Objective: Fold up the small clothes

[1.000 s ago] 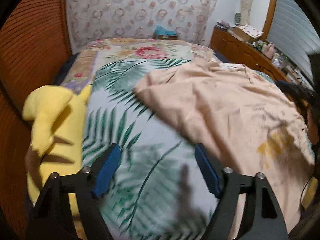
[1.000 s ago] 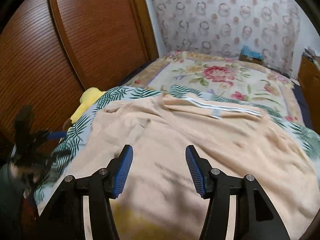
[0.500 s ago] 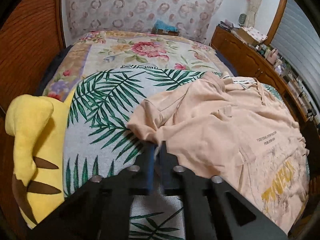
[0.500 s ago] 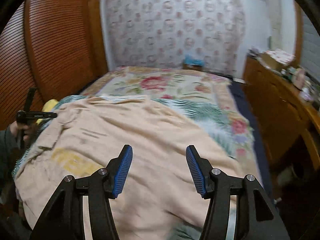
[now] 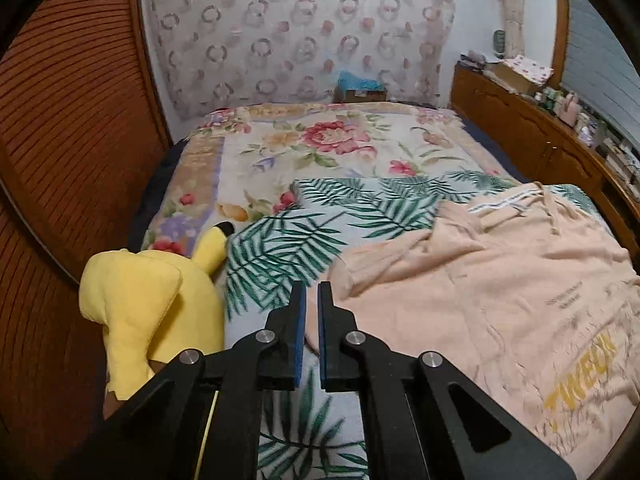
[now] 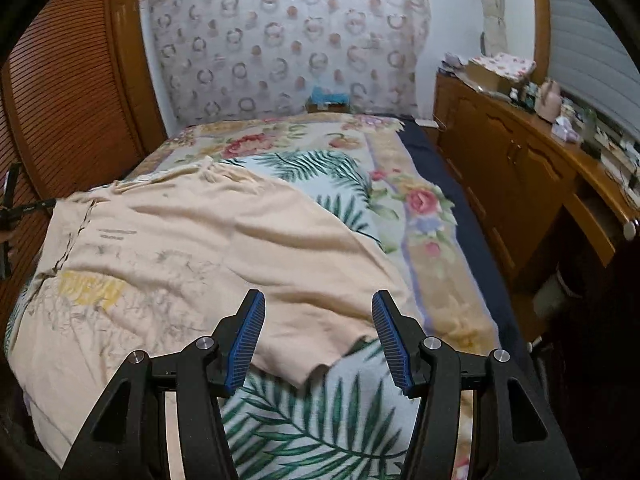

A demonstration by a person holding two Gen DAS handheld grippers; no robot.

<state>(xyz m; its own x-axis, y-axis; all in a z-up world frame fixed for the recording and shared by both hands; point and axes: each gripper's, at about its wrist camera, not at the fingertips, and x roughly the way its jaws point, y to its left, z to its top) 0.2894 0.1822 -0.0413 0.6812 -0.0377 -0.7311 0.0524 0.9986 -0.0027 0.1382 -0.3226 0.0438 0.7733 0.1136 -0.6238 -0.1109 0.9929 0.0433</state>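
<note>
Two tongs: left tongs (image 5: 311, 300) clenched on peach shirt (image 5: 480, 280) sleeve, right tongs (image 6: 318, 312) released above hem.

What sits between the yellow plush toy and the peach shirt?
Only palm-leaf blanket separates plush toy and shirt, seen in the left wrist view.

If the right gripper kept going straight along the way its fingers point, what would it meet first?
Most likely the peach shirt: its near sleeve edge lies just ahead between the open fingers of the right gripper, over the palm-leaf blanket. Depth is unclear, so the blanket could come first.
</note>
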